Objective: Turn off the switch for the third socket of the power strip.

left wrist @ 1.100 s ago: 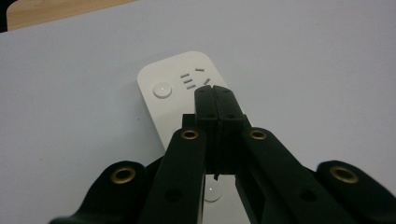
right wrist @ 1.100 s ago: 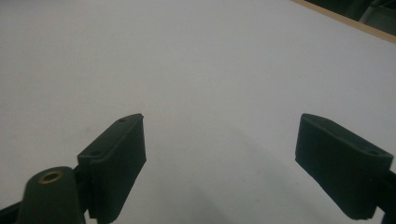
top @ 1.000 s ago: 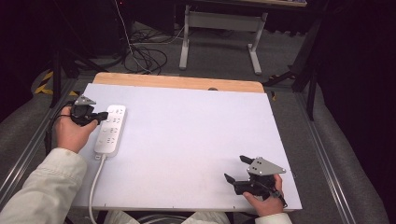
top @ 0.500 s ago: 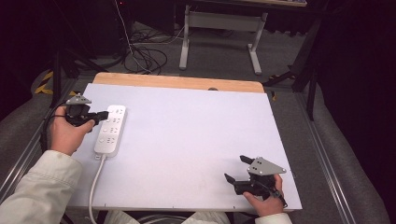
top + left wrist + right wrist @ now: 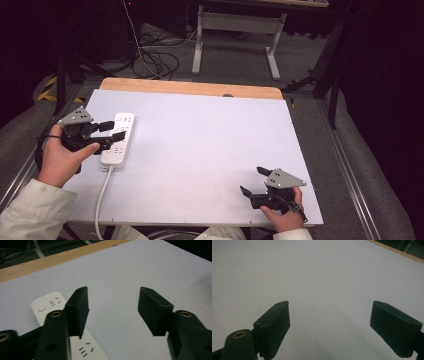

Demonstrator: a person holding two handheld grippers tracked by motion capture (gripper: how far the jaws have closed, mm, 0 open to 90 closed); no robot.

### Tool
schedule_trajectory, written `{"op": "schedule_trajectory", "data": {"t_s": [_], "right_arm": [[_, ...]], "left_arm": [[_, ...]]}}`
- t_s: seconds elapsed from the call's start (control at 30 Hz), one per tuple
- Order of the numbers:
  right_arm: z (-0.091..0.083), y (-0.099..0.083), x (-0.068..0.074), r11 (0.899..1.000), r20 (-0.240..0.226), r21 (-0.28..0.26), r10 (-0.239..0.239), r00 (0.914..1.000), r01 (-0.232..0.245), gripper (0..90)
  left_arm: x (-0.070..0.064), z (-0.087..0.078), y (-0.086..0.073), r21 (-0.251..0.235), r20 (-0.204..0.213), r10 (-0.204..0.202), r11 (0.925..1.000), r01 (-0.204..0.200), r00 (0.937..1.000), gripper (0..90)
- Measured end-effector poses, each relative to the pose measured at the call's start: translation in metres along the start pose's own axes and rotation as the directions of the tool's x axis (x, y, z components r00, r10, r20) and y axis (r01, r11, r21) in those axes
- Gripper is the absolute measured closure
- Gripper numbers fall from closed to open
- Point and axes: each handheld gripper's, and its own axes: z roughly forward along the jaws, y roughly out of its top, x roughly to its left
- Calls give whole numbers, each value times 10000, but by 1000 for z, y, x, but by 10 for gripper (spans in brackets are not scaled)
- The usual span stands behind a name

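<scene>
A white power strip (image 5: 119, 139) lies on the white table (image 5: 210, 140) near its left edge, its white cord (image 5: 100, 200) running off the front. My left gripper (image 5: 113, 131) is open and hovers over the strip, jaws pointing right. In the left gripper view the power strip (image 5: 50, 305) lies under and behind the left jaw, and my left gripper (image 5: 113, 307) holds nothing. My right gripper (image 5: 253, 181) rests open at the front right corner, held in a hand. The right gripper view has my right gripper (image 5: 329, 322) over bare white table (image 5: 317, 272).
A wooden strip (image 5: 190, 88) borders the table's far edge. Behind it are a grey desk frame (image 5: 235, 30) and cables (image 5: 155, 55) on the floor. Metal rails (image 5: 350, 165) run along the table's sides.
My left gripper has drifted slightly left and back over the power strip, with the hand following. The right gripper has stayed still.
</scene>
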Motion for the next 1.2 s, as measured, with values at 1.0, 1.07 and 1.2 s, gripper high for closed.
{"op": "schedule_trajectory", "data": {"t_s": [1.0, 1.07, 1.2], "right_arm": [[-1, 1, 1, 9999, -21, -98, -36, 10000, 36, 162], [-1, 1, 1, 9999, -28, -97, -34, 10000, 33, 162], [-1, 1, 1, 10000, -58, -86, -40, 10000, 39, 162]], "left_arm": [[-51, -10, -86, -1216, 1989, 915, 9902, -681, 9757, 124], [-50, -8, -93, -1335, 2346, 858, 9895, -553, 9683, 121], [-50, -6, -102, -1437, 2408, 964, 9876, -628, 9658, 120]]}}
